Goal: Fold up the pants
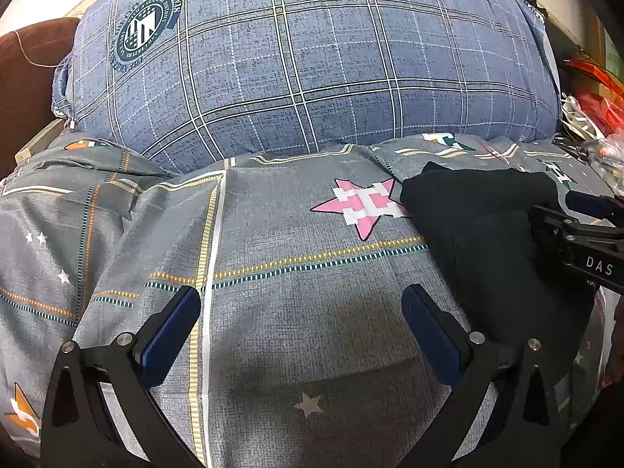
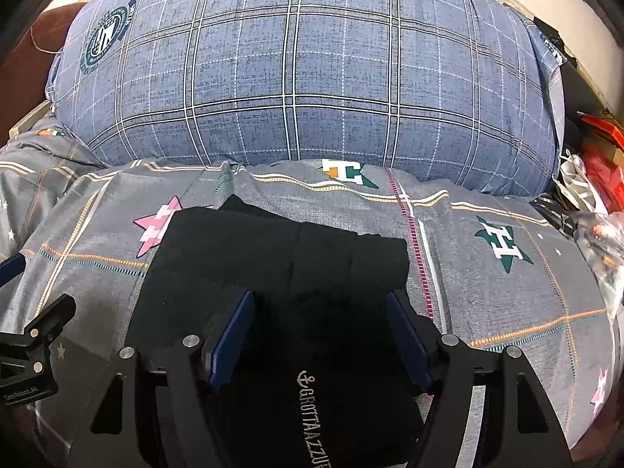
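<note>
The black pants (image 2: 280, 273) lie folded into a compact block on the grey patterned bedsheet (image 2: 507, 304), with white lettering on the near part. My right gripper (image 2: 319, 312) is open, its blue pads on either side above the pants, holding nothing. In the left wrist view the pants (image 1: 479, 234) lie to the right. My left gripper (image 1: 300, 312) is open and empty over bare sheet (image 1: 273, 241), left of the pants. The right gripper's black body (image 1: 577, 241) shows at the right edge.
A large blue plaid pillow (image 1: 312, 58) fills the back of the bed. Red bags and clutter (image 2: 596, 179) pile at the right edge. A brown cushion (image 1: 27, 78) sits at the far left.
</note>
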### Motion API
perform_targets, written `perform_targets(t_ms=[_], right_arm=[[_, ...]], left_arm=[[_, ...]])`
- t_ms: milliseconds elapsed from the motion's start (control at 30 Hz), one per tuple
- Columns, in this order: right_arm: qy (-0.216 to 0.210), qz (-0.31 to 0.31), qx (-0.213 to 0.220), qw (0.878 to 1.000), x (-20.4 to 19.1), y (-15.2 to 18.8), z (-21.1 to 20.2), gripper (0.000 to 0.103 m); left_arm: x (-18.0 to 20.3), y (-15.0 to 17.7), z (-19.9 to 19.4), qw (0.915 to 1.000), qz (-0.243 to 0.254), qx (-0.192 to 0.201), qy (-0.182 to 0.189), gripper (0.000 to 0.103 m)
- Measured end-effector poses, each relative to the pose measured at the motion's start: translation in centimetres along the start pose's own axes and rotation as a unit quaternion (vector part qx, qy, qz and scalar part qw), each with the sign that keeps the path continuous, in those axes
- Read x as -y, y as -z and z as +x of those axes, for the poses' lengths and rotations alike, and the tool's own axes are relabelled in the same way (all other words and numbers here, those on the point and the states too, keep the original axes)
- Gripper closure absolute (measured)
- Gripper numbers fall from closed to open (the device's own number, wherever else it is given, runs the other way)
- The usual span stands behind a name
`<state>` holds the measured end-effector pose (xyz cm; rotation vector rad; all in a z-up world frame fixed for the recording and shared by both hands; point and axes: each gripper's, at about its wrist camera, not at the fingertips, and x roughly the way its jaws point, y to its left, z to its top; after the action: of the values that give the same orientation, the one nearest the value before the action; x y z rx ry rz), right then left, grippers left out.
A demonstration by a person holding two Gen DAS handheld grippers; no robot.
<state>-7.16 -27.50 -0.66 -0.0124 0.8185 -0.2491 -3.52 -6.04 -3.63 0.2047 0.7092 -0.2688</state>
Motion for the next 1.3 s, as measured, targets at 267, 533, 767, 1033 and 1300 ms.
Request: perform_targets(t_ms=[267, 533, 767, 1033, 1300], right_arm=[[-0.002, 0.011, 0.008, 1.0, 0.44, -0.1, -0.32, 0.031], [-0.002, 0.009, 0.006, 1.0, 0.33, -0.07, -0.22, 0.031], [-0.002, 0.008, 0.006, 1.0, 0.3, -0.06, -0.16, 0.031], [-0.002, 0.006, 0.004, 1.0, 0.21, 0.02, -0.07, 0.031], [-0.001, 0.005, 0.006, 1.0, 0.21, 0.01, -0.14, 0.031]], left_arm=[[-0.25, -0.13, -0.14, 1.0, -0.001, 0.002, -0.003, 0.0], [-0.25, -0.19, -0.22, 1.0, 0.0, 0.003, -0.003, 0.0], [-0.1, -0.15, -0.18, 1.0, 0.003, 0.002, -0.003, 0.0], [-0.13, -0.15, -0.17, 1.0, 0.002, 0.003, -0.002, 0.0], [-0.15, -0.13, -0.22, 1.0, 0.003, 0.004, -0.002, 0.0]])
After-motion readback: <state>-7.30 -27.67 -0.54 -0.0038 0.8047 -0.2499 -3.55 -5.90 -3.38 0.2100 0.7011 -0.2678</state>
